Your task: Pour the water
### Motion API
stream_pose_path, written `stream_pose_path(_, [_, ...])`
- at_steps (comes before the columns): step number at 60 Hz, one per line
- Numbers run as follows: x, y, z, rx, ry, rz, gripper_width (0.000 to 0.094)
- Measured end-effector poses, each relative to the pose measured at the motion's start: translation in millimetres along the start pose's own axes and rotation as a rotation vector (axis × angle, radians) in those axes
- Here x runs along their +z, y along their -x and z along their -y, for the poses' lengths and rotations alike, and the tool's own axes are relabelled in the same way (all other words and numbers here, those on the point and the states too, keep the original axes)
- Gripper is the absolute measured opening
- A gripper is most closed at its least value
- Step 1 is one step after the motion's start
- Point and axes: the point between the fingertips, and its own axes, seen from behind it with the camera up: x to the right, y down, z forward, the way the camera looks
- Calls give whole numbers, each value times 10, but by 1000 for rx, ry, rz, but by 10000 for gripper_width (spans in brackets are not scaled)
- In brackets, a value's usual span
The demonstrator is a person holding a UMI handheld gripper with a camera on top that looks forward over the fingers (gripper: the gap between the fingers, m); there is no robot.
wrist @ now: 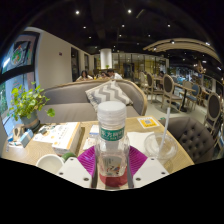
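A clear plastic water bottle (112, 140) with a white cap and a green-and-white label stands upright between my fingers. My gripper (112, 165) is shut on the bottle, the magenta pads (92, 157) pressing its lower body from both sides. The bottle holds reddish liquid near its base. A clear glass cup (160, 146) stands on the wooden table (40, 150) just to the right of the bottle, beyond my right finger. I cannot tell whether the bottle rests on the table or is lifted.
A white bowl (49, 160) sits left of my fingers. A stack of papers or books (62, 137) and a potted plant (28, 102) stand at the left. A grey sofa with a patterned cushion (108, 95) lies beyond the table. Chairs stand at the right.
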Motion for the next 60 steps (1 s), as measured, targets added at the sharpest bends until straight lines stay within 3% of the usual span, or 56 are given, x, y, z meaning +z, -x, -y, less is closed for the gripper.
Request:
stream_pose_path(10, [138, -76, -443, 28, 45, -1, 416])
stream_pose_path(12, [126, -71, -422, 13, 8, 1, 414])
stream_pose_path(22, [137, -67, -424, 8, -12, -18, 486])
stream_pose_path(25, [130, -82, -500, 17, 29, -28, 537])
stream_pose_path(30, [92, -81, -651, 23, 104, -31, 715])
stream_pose_path(36, [-88, -53, -724, 33, 147, -22, 861])
stream_pose_path(52, [-1093, 91, -794, -14, 239, -55, 855])
stream_pose_path(60, [-1804, 296, -710, -5, 241, -67, 854])
